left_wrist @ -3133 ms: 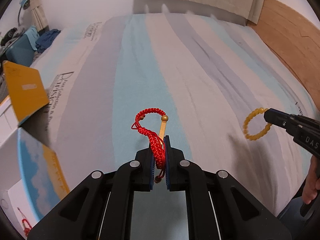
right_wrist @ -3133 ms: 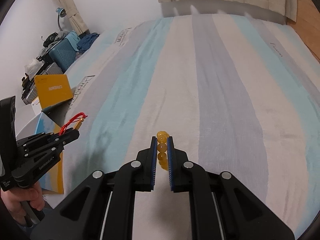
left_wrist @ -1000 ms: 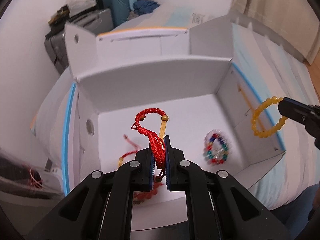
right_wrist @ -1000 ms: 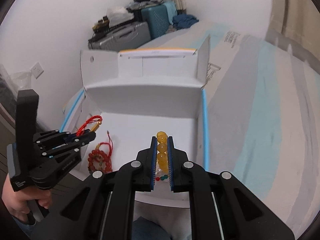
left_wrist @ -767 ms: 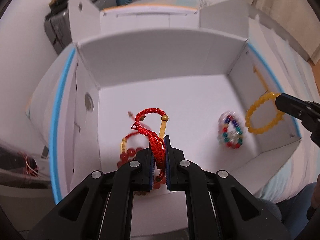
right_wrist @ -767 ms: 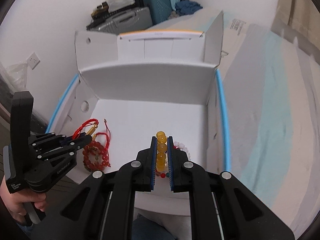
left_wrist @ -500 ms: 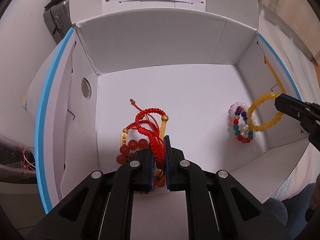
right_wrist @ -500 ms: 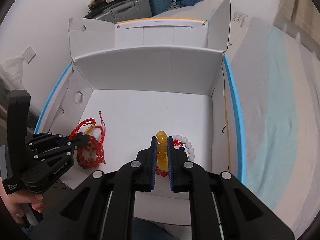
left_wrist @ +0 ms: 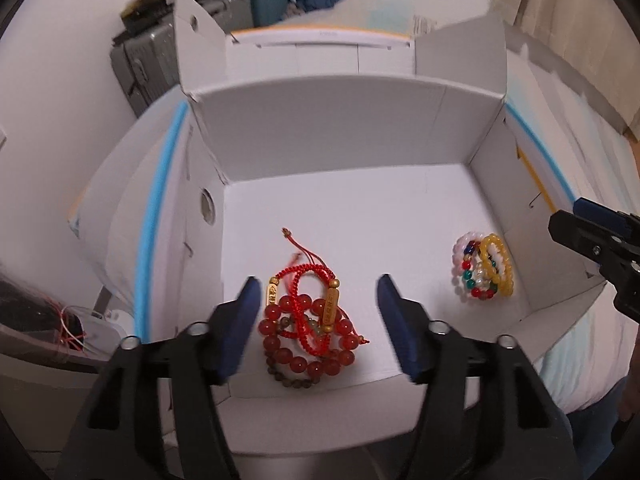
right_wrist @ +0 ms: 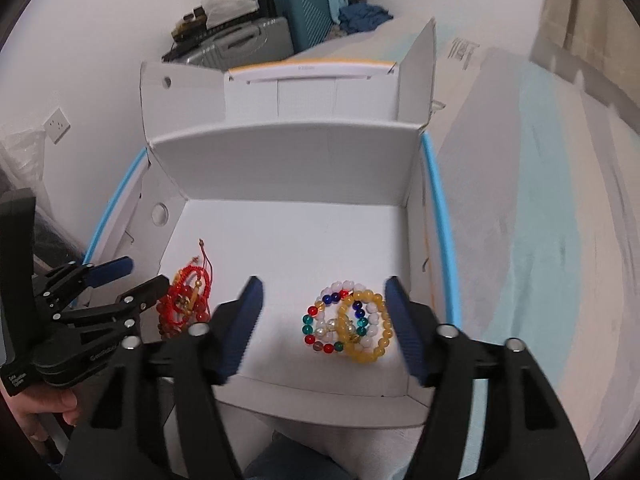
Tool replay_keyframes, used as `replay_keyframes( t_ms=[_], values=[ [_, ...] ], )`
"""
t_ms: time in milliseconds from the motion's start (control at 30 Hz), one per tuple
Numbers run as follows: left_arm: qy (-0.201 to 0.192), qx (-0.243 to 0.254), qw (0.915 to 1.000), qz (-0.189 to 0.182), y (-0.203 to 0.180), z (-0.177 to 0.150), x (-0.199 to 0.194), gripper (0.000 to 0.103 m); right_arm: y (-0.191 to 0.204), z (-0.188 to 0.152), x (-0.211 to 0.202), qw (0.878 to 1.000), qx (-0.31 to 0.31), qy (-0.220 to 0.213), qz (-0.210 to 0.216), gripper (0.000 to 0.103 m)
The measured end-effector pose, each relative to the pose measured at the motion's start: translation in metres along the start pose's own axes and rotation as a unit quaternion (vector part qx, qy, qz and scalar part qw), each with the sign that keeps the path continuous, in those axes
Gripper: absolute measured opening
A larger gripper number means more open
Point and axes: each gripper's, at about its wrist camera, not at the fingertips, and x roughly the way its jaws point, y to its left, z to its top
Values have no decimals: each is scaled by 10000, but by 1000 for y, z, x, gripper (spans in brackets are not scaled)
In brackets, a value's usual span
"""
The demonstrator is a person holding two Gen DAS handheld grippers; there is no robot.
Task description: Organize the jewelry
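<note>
White walls, stacked suitcases [left_wrist: 224, 12] and a striped bedspread [right_wrist: 540, 208] frame our open white box [left_wrist: 320, 120].

Left wrist view:
- Our left gripper [left_wrist: 316, 312] points down into the box, jaws opening, nothing between the pads.
- Directly below them, on the box floor, lies the red cord bracelet [left_wrist: 308, 292] with its gold tube bead, resting on a red bead bracelet [left_wrist: 308, 344]; a strand of dark beads edges the pile's near side.
- Toward the right wall, the yellow bead bracelet [left_wrist: 498, 264] leans on a multicoloured bead bracelet [left_wrist: 470, 276].
- Only the tips of our right gripper [left_wrist: 576, 220] enter at the right edge. This view alone shows clear packaging with red and white wire [left_wrist: 68, 320] outside the box, lower left.

Right wrist view:
- Our right gripper [right_wrist: 324, 312] hangs over the box, jaws opening and free of any load.
- The yellow bead bracelet [right_wrist: 368, 332] lies flat below, overlapping the multicoloured one [right_wrist: 332, 320].
- The left gripper [right_wrist: 144, 272] shows whole here, fingers parted above the red pile [right_wrist: 184, 300], with the hand [right_wrist: 44, 408] on its grip.
- Seen only here: a wall socket [right_wrist: 58, 124] and a blue-clad leg [right_wrist: 280, 460] beneath the box's near wall.
</note>
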Motion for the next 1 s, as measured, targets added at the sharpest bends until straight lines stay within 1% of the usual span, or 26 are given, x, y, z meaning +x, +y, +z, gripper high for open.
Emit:
replay_keyframes(
  t_ms=[67,100,133,167,233,267,333,467,600,700,1000],
  values=[
    [-89,-5,10000,-36,1,-2,-7,72,-1,-1,-7,10000,20,-63,-31,77],
    [-190,11,9998,-56,0,-4,-13,81,-1,-1,-12,9999,7,-123,-121,81],
    [-248,28,9997,-17,-1,-6,-16,86,-1,-2,-16,9995,-11,-196,-251,87],
    [-297,50,9995,18,-5,-6,-19,87,-2,-4,-21,9992,-12,-262,-313,91],
    [-425,70,9991,22,-11,-8,-26,90,-5,-8,-29,9990,52,-346,-273,95],
    [-448,74,9990,39,-12,-10,-29,95,-7,-10,-32,9989,89,-357,-280,95],
    [-544,52,9985,70,-14,-14,-38,97,-9,-16,-39,9987,125,-397,-295,95],
    [-663,-98,9977,2,-13,-24,-52,97,-10,-31,-52,9979,94,-527,-372,95],
    [-724,-202,9971,-153,-13,-35,-61,97,-11,-47,-64,9969,142,-664,-396,95],
    [-802,-177,9964,-194,-16,-44,-65,97,-12,-58,-68,9962,177,-727,-441,95],
    [-759,-196,9967,-193,-19,-50,-66,97,-13,-66,-72,9957,267,-753,-468,95]
  ],
)
